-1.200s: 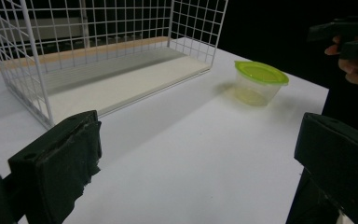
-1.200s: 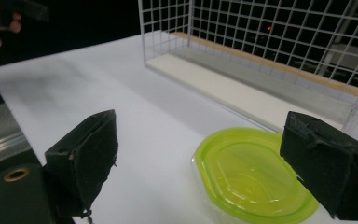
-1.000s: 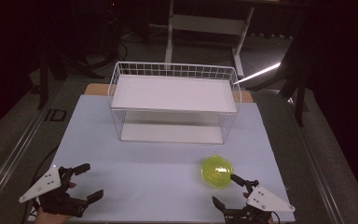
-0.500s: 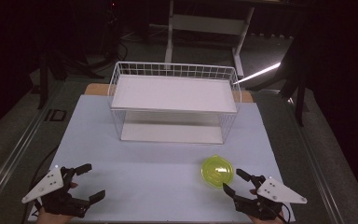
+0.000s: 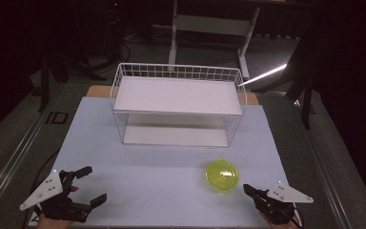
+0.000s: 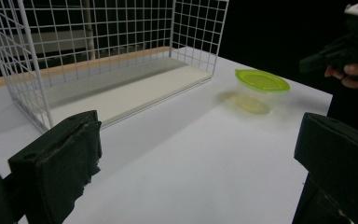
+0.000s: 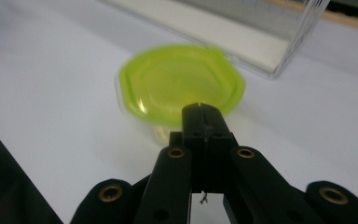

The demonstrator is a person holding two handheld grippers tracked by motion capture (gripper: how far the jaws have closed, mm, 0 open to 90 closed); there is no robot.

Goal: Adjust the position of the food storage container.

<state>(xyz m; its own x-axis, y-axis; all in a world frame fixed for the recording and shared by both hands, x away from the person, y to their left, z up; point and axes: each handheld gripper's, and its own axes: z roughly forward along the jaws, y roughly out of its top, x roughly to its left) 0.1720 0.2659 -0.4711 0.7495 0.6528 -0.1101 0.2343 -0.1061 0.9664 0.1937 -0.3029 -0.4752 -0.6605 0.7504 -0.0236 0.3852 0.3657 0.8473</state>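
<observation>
Nothing done yet, by the look: your left gripper (image 5: 86, 187) is wide open & empty, right gripper (image 7: 204, 117) closed on nothing, just short of the green-lidded tub (image 5: 222, 174) on the bench (image 5: 157, 167) in front of the wire basket (image 5: 178, 102).

The white table (image 5: 171, 181) is evenly and brightly lit from above while the surrounding room falls to near black, broken by one bright streak of light on the floor (image 5: 264, 75) behind the wire basket (image 5: 178, 102). In the right gripper view the green-lidded container (image 7: 182, 84) is soft with blur and the background is out of focus. In the left gripper view the container casts a faint shadow on its left, and the near jaws are dark and slightly unsharp.
</observation>
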